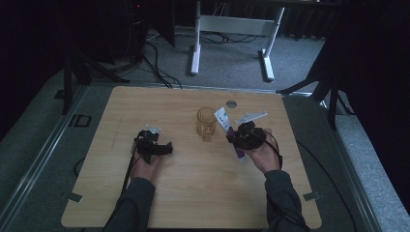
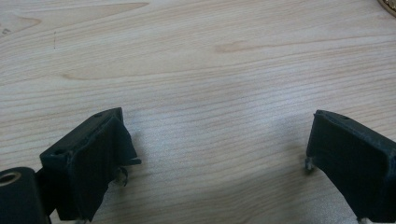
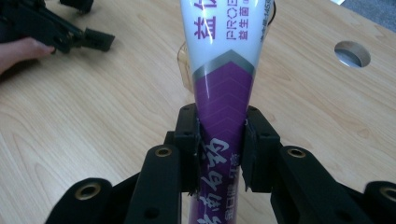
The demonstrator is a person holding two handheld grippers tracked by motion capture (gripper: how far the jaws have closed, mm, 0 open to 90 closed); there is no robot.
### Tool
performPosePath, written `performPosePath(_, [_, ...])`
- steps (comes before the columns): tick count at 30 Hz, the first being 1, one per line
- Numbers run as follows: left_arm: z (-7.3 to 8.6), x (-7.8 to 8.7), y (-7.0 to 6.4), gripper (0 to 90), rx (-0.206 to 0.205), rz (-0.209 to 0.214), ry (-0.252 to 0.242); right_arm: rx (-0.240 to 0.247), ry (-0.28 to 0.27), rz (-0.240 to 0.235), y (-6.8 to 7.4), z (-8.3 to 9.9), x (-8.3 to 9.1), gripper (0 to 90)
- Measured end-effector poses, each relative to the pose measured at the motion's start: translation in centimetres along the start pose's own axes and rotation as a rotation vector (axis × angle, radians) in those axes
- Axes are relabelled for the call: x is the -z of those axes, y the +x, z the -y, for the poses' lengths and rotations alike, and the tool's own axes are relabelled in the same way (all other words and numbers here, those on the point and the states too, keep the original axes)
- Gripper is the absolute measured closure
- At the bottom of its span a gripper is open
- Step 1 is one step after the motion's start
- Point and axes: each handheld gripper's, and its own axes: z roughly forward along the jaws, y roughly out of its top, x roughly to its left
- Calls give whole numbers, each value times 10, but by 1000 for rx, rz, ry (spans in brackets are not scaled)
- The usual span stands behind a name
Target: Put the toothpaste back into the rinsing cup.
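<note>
Toothpaste tube (image 3: 223,93) is clamped in the right gripper (image 3: 220,147), jaws closed onto its purple lower section from both sides. In the high view the tube (image 1: 227,129) sits over the right-centre of the table (image 1: 193,193), tilted, flat crimped end up and leaning toward the glass (image 1: 206,123), cap end down near the person's right hand (image 1: 263,153).

Tube look: white upper part, grey chevron band, purple lower part with a faint zigzag pattern, white Chinese characters and some Latin print. Flat body, widening toward the crimped end.

Glass is clear with an amber tint, upright, just left of the tube's upper end; cannot tell from the high view whether they touch. In the right gripper view its rim shows behind the tube.

Left gripper (image 1: 153,145) sits on the table left of the glass, well apart from it, held by the left hand (image 1: 145,166). Its jaws are spread wide and hold nothing, bare wood grain between them (image 2: 219,154).

Room: open wood all around both grippers, and a wide bare strip along the near edge. A round hole with a metal insert (image 1: 231,103) lies beyond the glass near the far edge. Right gripper stands nearer the right edge than the left gripper does to the left edge.
</note>
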Motion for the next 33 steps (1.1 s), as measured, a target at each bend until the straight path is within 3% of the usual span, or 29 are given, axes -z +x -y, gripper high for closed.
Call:
performPosePath(19, [0, 0, 0, 49, 0, 1, 0, -41, -109, 20, -6, -9, -3, 714])
performPosePath(33, [0, 0, 0, 49, 0, 1, 0, -57, -156, 15, -8, -13, -11, 714])
